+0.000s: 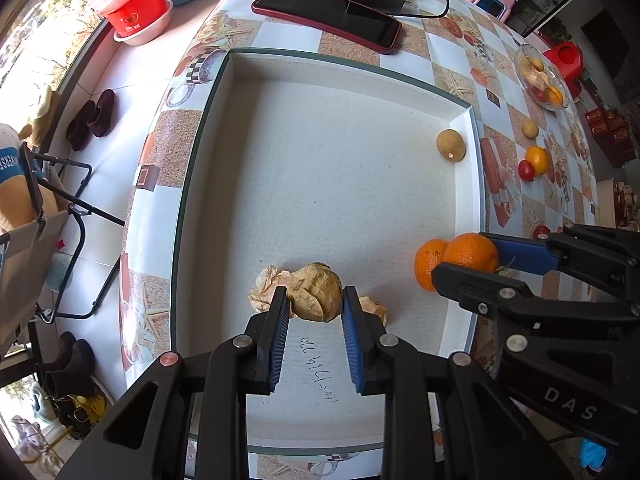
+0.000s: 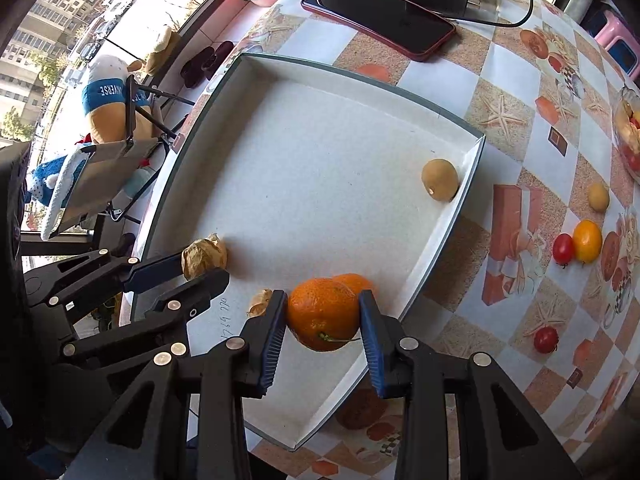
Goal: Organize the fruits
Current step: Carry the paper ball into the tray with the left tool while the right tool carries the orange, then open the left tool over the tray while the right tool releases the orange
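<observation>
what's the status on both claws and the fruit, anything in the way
Left claw shut on papery husk fruit. Right claw shut on orange, above white tray. Second orange right behind it.

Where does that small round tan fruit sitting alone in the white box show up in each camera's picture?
Left wrist: the tan fruit lies right of centre, in the far right corner of the box.
Right wrist: it lies right of centre, against the box's right wall.
Shared landmark: the phone beyond the box.
</observation>
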`<state>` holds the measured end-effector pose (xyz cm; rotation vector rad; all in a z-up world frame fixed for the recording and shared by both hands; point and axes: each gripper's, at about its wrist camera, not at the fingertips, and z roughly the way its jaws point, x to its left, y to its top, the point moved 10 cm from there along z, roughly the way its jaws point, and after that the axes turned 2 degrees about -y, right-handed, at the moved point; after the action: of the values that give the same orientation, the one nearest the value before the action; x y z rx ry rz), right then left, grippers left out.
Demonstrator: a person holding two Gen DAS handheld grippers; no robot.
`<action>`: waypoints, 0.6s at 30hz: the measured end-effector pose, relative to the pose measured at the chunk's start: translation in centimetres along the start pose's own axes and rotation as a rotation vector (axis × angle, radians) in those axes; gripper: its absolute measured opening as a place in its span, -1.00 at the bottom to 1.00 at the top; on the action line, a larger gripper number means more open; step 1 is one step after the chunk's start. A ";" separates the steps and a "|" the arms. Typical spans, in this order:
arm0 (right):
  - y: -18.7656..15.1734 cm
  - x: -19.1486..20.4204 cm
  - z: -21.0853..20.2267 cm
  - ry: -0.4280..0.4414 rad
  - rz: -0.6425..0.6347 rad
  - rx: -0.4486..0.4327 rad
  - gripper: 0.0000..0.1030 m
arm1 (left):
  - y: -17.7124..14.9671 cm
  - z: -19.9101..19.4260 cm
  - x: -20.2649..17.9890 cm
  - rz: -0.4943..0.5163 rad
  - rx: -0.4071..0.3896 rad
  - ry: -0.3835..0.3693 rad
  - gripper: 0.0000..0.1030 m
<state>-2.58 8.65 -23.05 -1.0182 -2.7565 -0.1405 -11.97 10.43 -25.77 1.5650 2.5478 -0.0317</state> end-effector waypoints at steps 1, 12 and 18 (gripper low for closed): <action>0.0 0.0 0.2 -0.002 -0.001 0.005 -0.27 | -0.1 0.1 0.1 -0.004 0.003 -0.001 -0.45; 0.3 0.2 2.1 -0.008 0.018 0.058 -0.27 | -0.6 0.8 0.4 -0.011 0.018 0.004 -0.35; 0.4 0.1 2.2 0.010 0.045 0.068 -0.17 | -0.8 0.4 1.0 -0.019 0.001 0.030 0.34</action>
<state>-2.76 9.37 -25.13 -1.0576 -2.7073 -0.0444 -13.03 10.89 -26.32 1.5526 2.5858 -0.0120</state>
